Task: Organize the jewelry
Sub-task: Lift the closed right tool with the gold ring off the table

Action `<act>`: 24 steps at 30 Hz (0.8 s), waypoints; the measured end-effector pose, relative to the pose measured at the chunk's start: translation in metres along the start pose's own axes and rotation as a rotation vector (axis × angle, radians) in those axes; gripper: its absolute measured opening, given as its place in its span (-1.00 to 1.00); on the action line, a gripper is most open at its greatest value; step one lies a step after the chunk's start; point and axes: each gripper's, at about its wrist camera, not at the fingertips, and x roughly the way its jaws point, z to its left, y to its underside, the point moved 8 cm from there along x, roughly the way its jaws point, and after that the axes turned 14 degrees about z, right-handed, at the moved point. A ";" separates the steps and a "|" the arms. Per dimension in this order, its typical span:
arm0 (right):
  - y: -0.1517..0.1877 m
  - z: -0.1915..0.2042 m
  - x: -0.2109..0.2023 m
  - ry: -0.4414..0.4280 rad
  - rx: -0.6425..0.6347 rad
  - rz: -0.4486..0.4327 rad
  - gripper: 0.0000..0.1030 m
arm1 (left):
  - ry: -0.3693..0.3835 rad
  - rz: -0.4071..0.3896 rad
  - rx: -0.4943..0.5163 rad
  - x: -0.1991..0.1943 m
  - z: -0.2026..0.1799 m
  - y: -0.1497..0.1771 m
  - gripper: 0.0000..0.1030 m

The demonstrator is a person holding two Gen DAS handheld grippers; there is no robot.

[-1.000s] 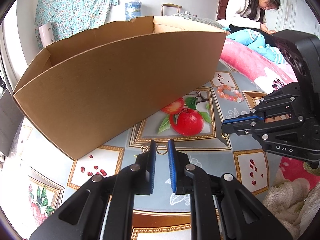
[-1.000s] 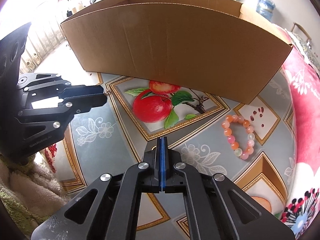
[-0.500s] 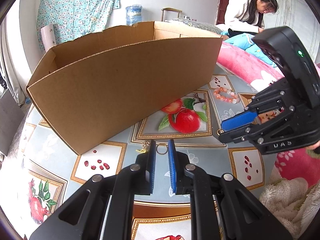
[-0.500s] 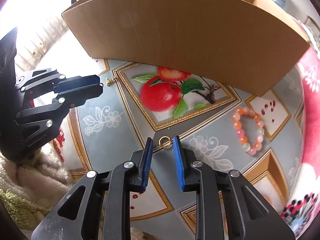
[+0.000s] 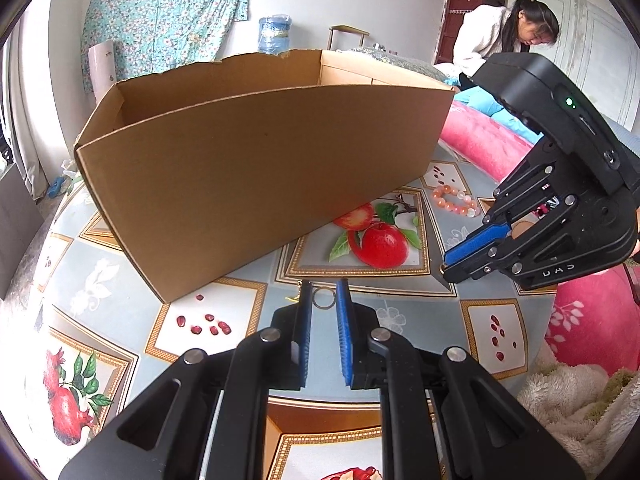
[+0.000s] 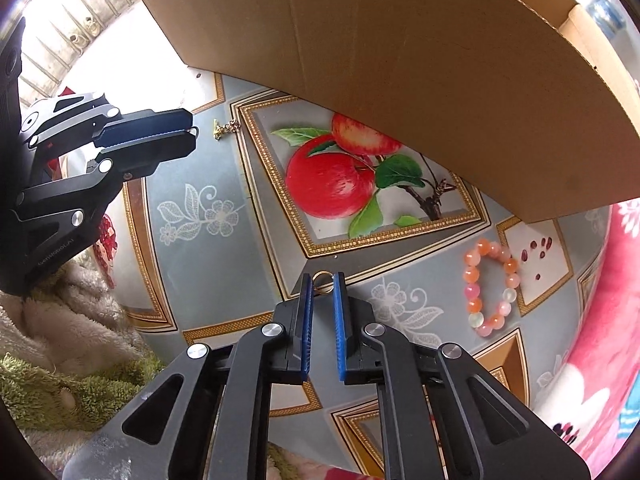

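My left gripper (image 5: pixel 323 289) is shut on a small ring (image 5: pixel 323 298) pinched at its fingertips; the right wrist view shows this gripper (image 6: pixel 191 136) at the left, just above the table. A short gold chain (image 6: pixel 226 127) lies on the table beyond it. My right gripper (image 6: pixel 323 280) points down at the table, and its jaws are closing on a gold ring (image 6: pixel 323 282) that sits between the pads and touches both. An orange and pink bead bracelet (image 6: pixel 490 288) lies to its right. The big open cardboard box (image 5: pixel 260 168) stands behind.
The round table (image 6: pixel 240 260) has a fruit-patterned cloth. A fluffy blanket (image 5: pixel 580 400) lies at its near edge and pink bedding (image 5: pixel 488 148) beyond it. A person (image 5: pixel 500 36) bends over at the back right. A water bottle (image 5: pixel 274 34) stands by the far wall.
My right gripper went from shut to open, tipped down over the gold ring on the table and narrowed around it. My left gripper kept the small ring and hardly moved.
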 end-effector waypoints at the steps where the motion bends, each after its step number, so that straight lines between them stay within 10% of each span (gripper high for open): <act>1: -0.002 0.001 0.000 0.004 -0.002 0.000 -0.85 | 0.002 -0.001 -0.001 0.000 0.000 0.000 -0.77; 11: 0.005 0.000 -0.007 -0.007 0.021 -0.008 -1.00 | 0.005 -0.003 -0.003 -0.002 0.001 0.003 -0.77; 17: 0.006 -0.004 -0.012 0.007 0.038 -0.022 -0.61 | 0.003 -0.005 -0.010 -0.002 0.002 0.003 -0.77; 24: 0.004 -0.007 -0.004 -0.007 0.049 -0.003 -0.61 | 0.006 -0.002 -0.013 -0.001 0.003 0.003 -0.77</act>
